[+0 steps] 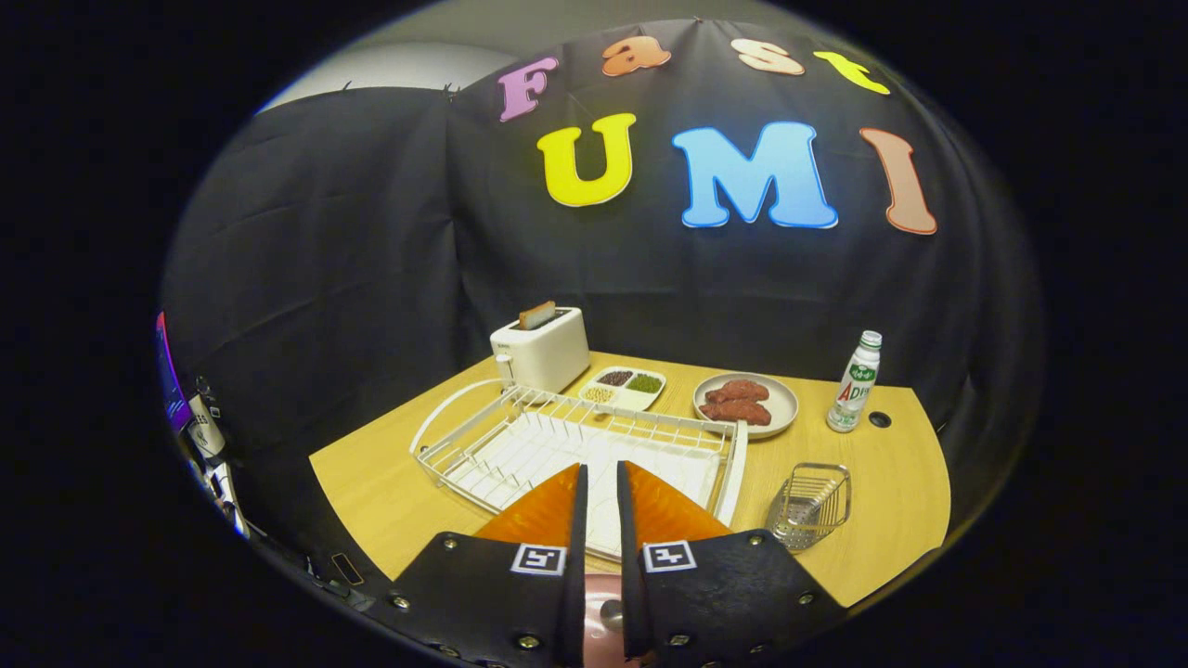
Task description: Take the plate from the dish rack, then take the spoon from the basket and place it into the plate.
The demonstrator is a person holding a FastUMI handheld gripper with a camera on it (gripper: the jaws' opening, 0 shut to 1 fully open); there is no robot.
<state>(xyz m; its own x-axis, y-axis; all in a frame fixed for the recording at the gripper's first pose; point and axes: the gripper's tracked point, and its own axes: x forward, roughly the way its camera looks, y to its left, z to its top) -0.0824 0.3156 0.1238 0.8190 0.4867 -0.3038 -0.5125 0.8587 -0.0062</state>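
Bottom centre: my tongs (602, 467) sit nearly closed, gripping nothing. Dish rack (483, 445) and basket (810, 506), lower right, look emptied; the plate (594, 640) peeks beneath them, apparently holding the spoon (611, 612). Best lift away straight, without jolting it.

Staged kitchen booth: black cloth wall (371, 241) behind wooden desk (390, 492) with toaster (543, 351), dish rack (520, 436), food plates (745, 404).

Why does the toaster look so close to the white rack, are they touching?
Cannot tell. In the gripper view the toaster stands right behind the dish rack, whose far rim overlaps its base, hiding any contact or gap.
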